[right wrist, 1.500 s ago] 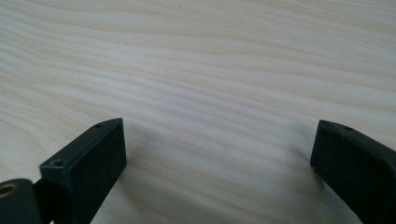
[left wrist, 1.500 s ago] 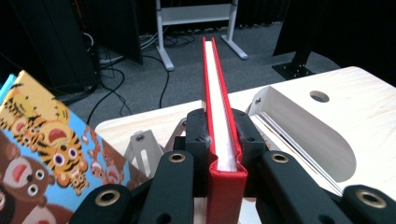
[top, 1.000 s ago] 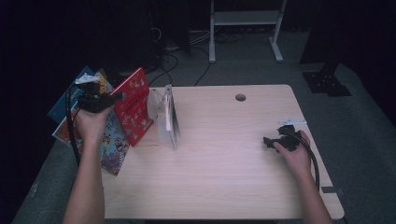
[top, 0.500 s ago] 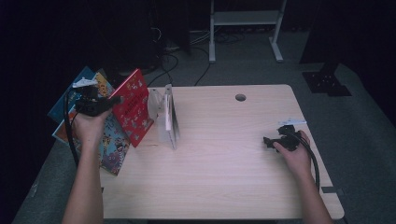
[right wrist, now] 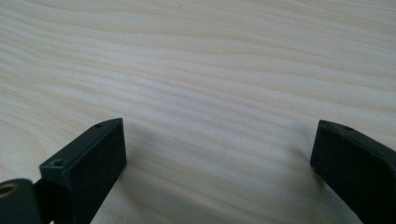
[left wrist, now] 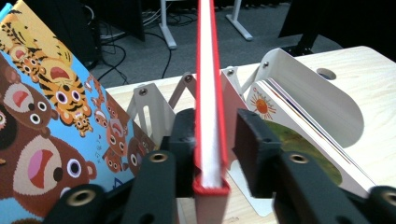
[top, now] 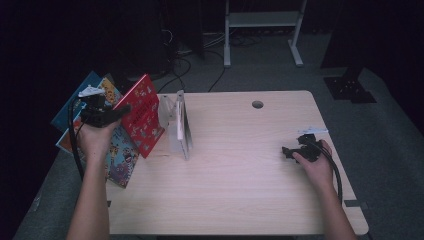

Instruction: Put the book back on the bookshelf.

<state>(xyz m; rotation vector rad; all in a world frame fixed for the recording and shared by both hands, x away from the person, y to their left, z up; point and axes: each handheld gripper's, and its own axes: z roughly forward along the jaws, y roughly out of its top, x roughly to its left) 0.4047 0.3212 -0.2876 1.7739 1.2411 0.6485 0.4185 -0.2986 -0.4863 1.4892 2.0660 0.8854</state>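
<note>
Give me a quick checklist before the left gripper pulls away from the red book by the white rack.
1. Left gripper released: ok. Its jaws have just been opening; the red book is between them, with a gap at the right pad; contact at the left pad cannot be judged.
2. Red book supported: cannot tell. It leans tilted beside the white book rack; its foot is hard to see.
3. Rack holding its book: ok. The sun-cover book stands in it.
4. Animal picture book out of the way: ok, it lies left of the jaws.
5. Right gripper idle: ok, open over bare table.
</note>
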